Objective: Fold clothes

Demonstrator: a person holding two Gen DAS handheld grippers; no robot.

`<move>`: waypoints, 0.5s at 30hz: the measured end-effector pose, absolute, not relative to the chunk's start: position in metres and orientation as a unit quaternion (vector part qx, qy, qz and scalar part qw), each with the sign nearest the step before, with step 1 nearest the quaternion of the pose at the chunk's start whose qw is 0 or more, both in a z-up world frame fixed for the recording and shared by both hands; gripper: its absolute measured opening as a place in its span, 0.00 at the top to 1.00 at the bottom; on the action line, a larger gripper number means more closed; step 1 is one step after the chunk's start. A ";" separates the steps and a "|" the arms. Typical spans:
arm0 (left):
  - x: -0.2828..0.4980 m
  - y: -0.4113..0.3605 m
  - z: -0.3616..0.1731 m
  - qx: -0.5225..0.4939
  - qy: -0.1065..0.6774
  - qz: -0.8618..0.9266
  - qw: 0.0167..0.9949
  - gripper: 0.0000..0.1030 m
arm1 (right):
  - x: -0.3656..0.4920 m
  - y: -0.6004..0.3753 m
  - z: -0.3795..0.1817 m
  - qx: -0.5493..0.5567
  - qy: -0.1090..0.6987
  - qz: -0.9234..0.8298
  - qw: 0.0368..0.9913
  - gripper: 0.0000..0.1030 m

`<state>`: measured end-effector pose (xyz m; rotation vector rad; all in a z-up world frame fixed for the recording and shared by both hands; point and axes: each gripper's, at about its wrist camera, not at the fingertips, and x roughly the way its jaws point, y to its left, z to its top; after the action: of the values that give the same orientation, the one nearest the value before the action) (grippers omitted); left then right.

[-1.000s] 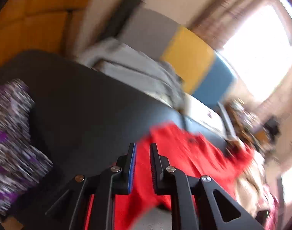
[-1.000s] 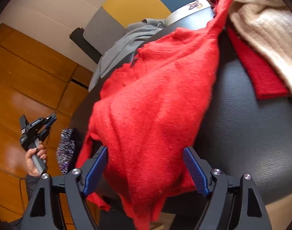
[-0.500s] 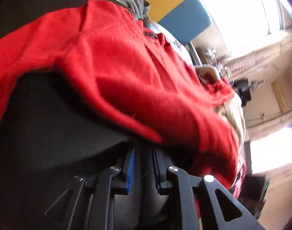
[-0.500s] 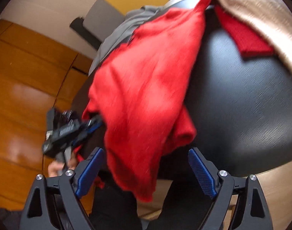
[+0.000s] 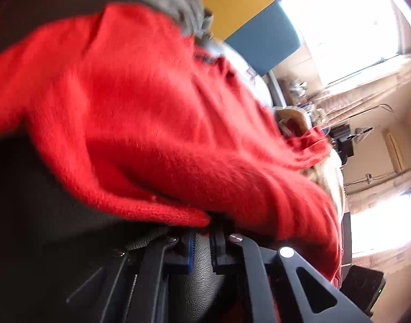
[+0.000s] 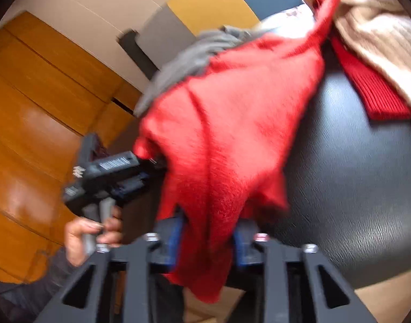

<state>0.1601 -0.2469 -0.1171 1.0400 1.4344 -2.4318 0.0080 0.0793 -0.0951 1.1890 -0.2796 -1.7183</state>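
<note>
Right gripper (image 6: 205,238): my jaws, wide apart a second ago, now pinch the red sweater (image 6: 232,134), lower centre.
Left gripper (image 5: 202,245): nearly closed under sweater edge; grasp uncertain.
Sweater: draped off the black table (image 6: 353,188).
Meaning: hem caught; spreading judged next.

Daylight from the windows (image 5: 348,18) blew out to white glare; the red sweater (image 5: 157,123) was motion-blurred, and fisheye bending darkened both views' corners.
</note>
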 end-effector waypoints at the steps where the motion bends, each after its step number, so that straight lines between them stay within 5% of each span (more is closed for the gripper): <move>1: 0.167 -0.251 -0.108 0.339 0.471 -0.812 0.066 0.94 | 0.008 0.083 -0.087 0.479 -0.120 -0.711 0.500 0.78; 10: 0.233 -0.293 -0.034 0.291 0.436 -0.849 0.060 0.95 | 0.019 0.117 -0.020 0.414 -0.199 -0.672 0.581 0.81; 13: 0.258 -0.302 -0.030 0.303 0.414 -0.852 0.100 0.95 | 0.028 0.113 -0.015 0.421 -0.148 -0.698 0.560 0.77; 15: 0.266 -0.300 -0.037 0.320 0.411 -0.848 0.096 0.94 | 0.031 0.111 -0.022 0.437 -0.111 -0.717 0.532 0.63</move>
<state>0.2661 -0.2997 -0.0371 0.9494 1.2176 -2.5137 0.0314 0.1108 -0.0219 1.0424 -0.2656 -1.7105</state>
